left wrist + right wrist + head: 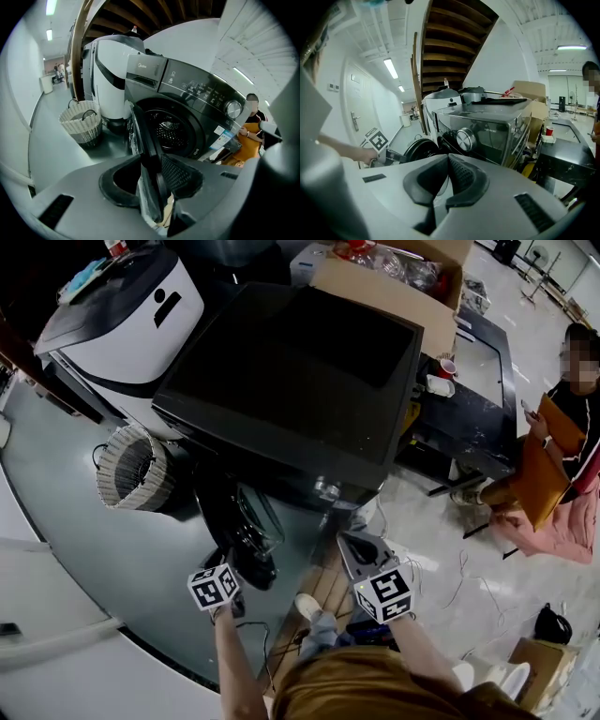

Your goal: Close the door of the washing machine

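The left gripper [151, 163] is clenched on the free edge of the washing machine's door [142, 129]; the dark rim runs up between its two pads, which press on it from either side; the door stands swung out from the front of the washing machine [197, 105], edge-on to this gripper's camera, with the round drum opening [171, 132] uncovered just behind it; in the head view the door hangs ajar below the machine's dark top, with the left gripper's marker cube [214, 586] right beside it; the right gripper [446, 159] is closed on nothing, its pads meeting at the tips, held apart from the machine and pointing toward the front panel with its silver knob [465, 139]; a woven basket [80, 121] stands on the grey floor to the left of the door, near a white appliance [110, 75]; a cardboard box [394, 289] sits behind the machine; a person in orange [562, 427] is seated well off to the right.
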Action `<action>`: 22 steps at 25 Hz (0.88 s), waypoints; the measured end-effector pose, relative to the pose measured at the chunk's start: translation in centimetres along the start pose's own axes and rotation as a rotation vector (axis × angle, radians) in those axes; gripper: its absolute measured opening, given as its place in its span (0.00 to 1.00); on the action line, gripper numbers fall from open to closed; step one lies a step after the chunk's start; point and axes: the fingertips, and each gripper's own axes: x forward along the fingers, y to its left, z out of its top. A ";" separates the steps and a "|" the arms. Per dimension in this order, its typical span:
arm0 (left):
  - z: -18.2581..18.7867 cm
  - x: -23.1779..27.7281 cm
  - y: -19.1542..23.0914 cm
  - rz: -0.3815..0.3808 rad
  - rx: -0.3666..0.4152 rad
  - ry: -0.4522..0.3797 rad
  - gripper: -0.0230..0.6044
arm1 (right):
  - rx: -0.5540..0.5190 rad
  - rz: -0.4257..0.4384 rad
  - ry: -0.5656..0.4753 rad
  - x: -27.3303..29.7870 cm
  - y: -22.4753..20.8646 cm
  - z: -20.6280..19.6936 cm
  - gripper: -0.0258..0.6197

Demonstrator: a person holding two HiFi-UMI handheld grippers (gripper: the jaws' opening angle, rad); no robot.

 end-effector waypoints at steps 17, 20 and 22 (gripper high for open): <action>1.1 2.1 -4.2 -0.138 -0.156 -0.041 0.29 | 0.017 -0.024 0.032 0.6 -1.9 -1.1 0.06; 1.3 2.7 -4.9 -0.160 -0.171 -0.038 0.30 | 0.022 -0.033 0.034 0.4 -2.4 -1.4 0.06; 1.6 3.0 -5.3 -0.175 -0.176 -0.033 0.30 | 0.023 -0.042 0.029 0.2 -2.8 -1.3 0.06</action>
